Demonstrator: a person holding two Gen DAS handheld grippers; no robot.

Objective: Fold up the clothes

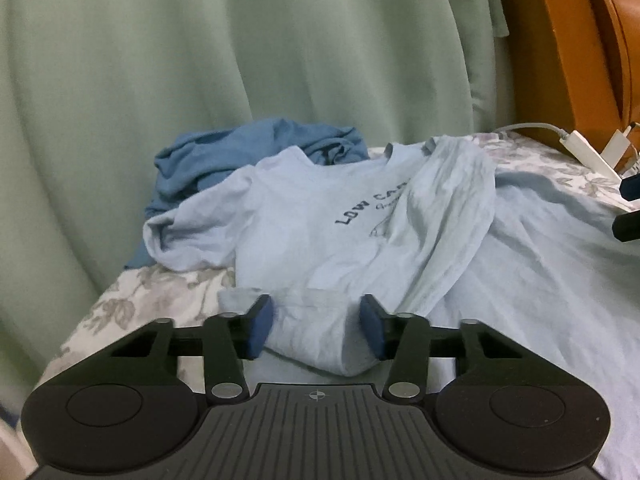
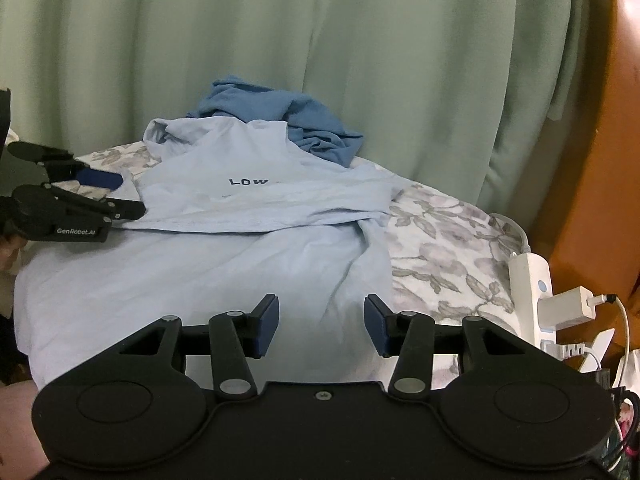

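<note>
light blue shirt half spread on the bed, both claws apart

on the far left a pale green curtain (image 1: 280, 40) hung behind everything. in front of it lay a bed with a floral sheet (image 1: 132, 300), and on that sheet, toward the back left, a crumpled darker blue garment (image 1: 208, 152) sat partly under the shoulder of a light blue t-shirt (image 1: 320, 220). the t-shirt lay front up with dark lettering showing, one side of it folded over across the print, and its lower body spread toward the right side of the bed.

the left claw (image 1: 316, 326) was low over the near hem of the t-shirt. its blue pads stood apart with a bunched fold of the hem between them; the pads did not appear to press the cloth, though blur made this hard to judge. in the right wrist view the same claw (image 2: 116, 196) showed at the left edge, its tips at the shirt's edge.

the right claw (image 2: 320, 326) hovered above the shirt's lower body with its jaws partly open and nothing gripped.

further right, a white power strip (image 2: 528, 280) with a plugged charger (image 2: 568, 308) lay on the sheet, beside an orange wooden headboard (image 1: 560, 40).
</note>
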